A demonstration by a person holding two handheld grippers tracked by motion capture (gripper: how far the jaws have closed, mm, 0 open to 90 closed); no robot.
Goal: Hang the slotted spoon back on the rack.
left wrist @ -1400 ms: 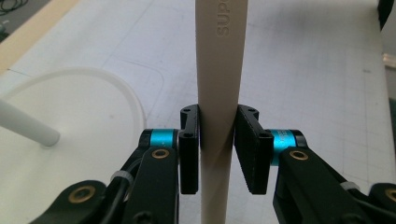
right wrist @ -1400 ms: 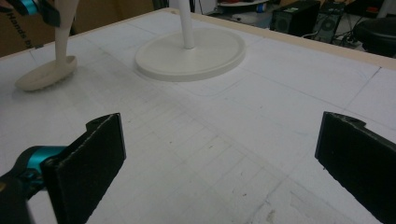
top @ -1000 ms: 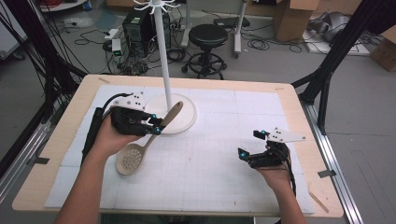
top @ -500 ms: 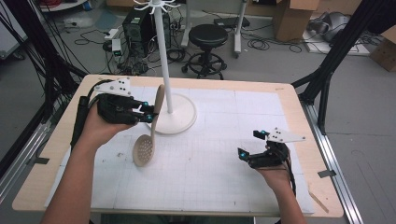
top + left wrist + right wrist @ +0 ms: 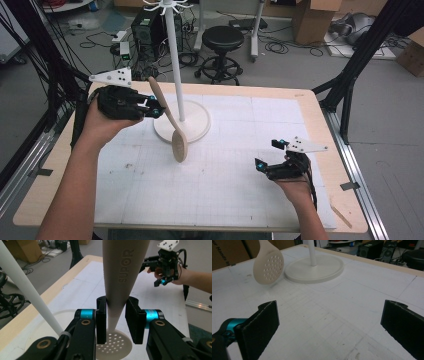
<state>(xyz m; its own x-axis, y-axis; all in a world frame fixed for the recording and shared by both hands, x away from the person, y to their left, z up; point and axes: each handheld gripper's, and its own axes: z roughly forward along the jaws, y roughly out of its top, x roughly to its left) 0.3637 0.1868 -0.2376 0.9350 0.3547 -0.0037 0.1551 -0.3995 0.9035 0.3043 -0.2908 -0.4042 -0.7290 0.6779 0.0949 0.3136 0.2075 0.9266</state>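
Beige matte plastic forms the slotted spoon (image 5: 169, 117) that my left claw (image 5: 156, 109) grips by the handle, with the raised word "SUPOR" moulded along that handle in the left gripper view. The handle (image 5: 122, 272) is smooth and flares wider toward its free end, narrowing where my two flat black pads pinch it from either side. Below the pads, the round bowl (image 5: 115, 346) is pierced with a neat grid of small holes. From above, the spoon hangs tilted in the air, bowl downward, above the table (image 5: 310, 107), just in front of the round white base (image 5: 195, 125) of a stand with a slim white pole (image 5: 175, 60). The tabletop is a white mat printed with a fine grey grid, scuffed in places, edged by pale wood. My right claw (image 5: 269, 155) rests low on the right side of the table, well apart from the spoon, its blocky black pads spread wide with nothing between them. Both claws have teal rings behind the pads.
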